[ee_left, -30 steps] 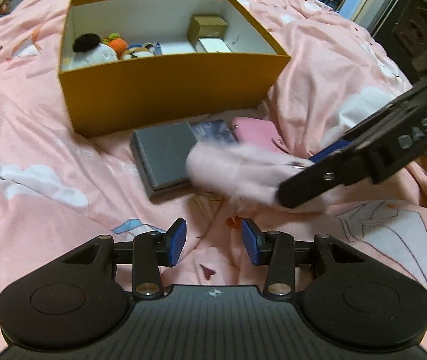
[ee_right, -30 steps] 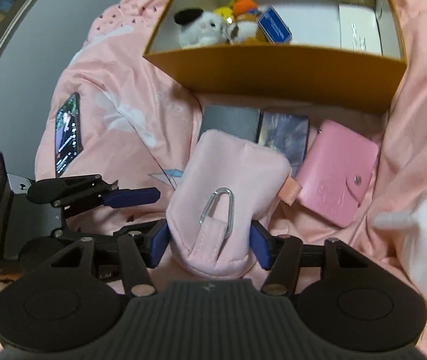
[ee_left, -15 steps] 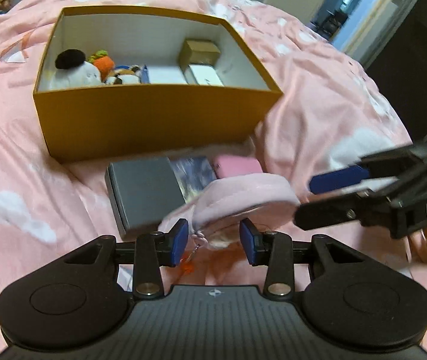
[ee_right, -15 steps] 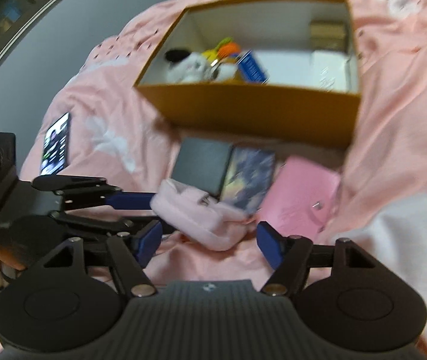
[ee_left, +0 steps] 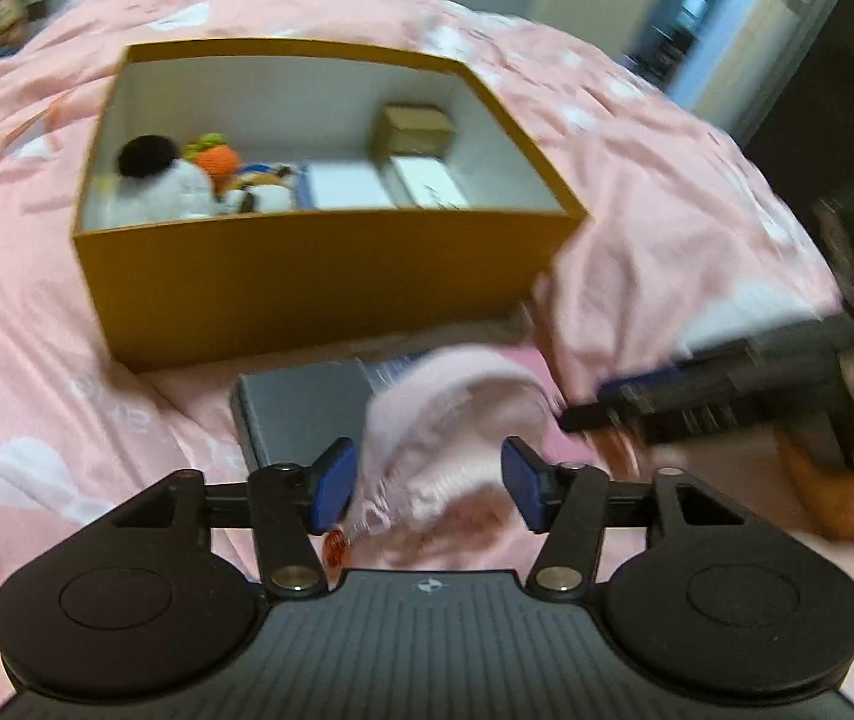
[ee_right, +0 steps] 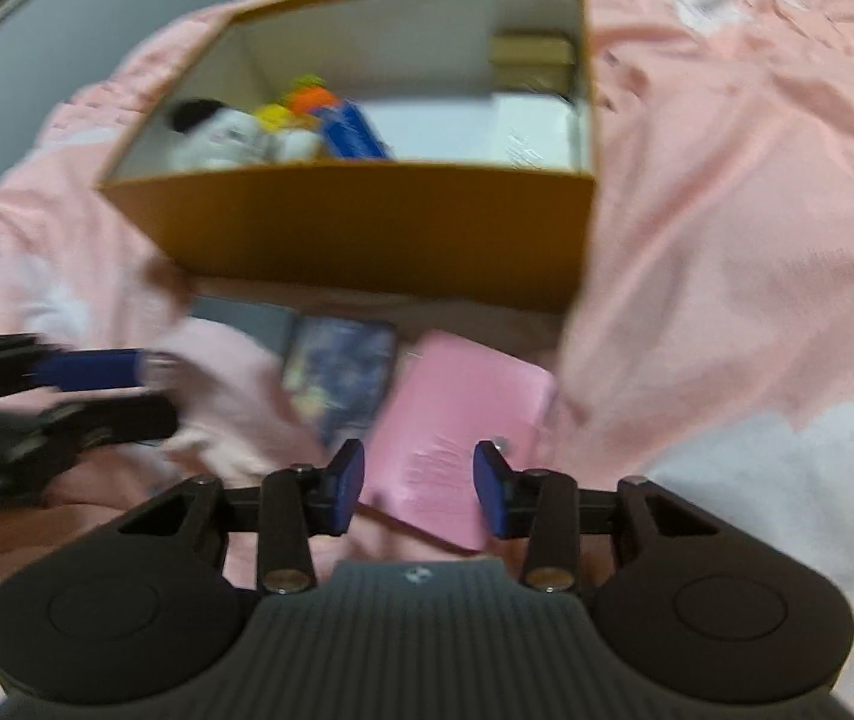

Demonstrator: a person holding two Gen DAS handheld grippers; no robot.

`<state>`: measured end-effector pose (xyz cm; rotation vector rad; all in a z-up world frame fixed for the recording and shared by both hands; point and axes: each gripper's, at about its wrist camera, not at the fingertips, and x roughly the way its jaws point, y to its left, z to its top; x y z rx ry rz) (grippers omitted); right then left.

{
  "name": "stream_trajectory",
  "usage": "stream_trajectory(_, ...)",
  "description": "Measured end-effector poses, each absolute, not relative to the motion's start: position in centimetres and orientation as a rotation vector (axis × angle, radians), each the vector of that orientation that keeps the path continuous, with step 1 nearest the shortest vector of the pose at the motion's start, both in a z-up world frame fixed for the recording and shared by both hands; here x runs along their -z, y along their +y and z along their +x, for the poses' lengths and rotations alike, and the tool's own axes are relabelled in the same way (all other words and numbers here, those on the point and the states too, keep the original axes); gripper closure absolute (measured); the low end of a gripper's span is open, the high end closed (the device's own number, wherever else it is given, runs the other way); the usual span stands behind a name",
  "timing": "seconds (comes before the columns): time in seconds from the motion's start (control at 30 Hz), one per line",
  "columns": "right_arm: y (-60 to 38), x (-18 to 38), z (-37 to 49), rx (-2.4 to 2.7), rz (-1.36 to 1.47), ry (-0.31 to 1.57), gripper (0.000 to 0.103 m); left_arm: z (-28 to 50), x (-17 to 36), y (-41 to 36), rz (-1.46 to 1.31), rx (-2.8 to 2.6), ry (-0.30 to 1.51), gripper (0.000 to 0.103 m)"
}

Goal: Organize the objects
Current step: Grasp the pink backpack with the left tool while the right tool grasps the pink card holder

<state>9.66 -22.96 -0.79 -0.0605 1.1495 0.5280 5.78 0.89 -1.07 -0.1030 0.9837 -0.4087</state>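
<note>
Roughly half done imo: mustard cardboard box mid-bed holds toys already. Soft pink fabric pouch sits between the open left claw, ungripped. Right claw open over the pink snap wallet.

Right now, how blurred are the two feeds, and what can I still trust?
Left wrist view: motion-smeared, pink pouch and right claw soft; orange box readable. Right wrist view: blurrier overall, box contents streaked, pink wallet still recognisable.
</note>
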Motion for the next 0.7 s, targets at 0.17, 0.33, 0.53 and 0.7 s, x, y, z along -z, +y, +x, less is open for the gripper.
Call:
stream_trajectory(0.17, -24.4, 2.6, 11.4, -0.500, 0.054, 1.227, 0.049, 5.9, 3.0, -0.5, -0.006, 0.369, 1.031, 0.033)
stream_trajectory(0.33, -24.7, 4.0, 12.9, -0.490, 0.120, 1.283, 0.049, 7.0, 3.9, -0.8, -0.065, 0.378, 1.015, 0.037)
stream_trajectory(0.53, -25.0, 6.1, 14.2, -0.499, 0.180, 1.333, 0.032, 8.5, 5.1, 0.1, -0.182, 0.308, 1.048, 0.054)
stream_trajectory(0.7, -24.6, 7.5, 14.5, -0.548, 0.205, 1.350, 0.022, 9.0, 5.4, 0.1, -0.230, 0.290, 1.049, 0.059)
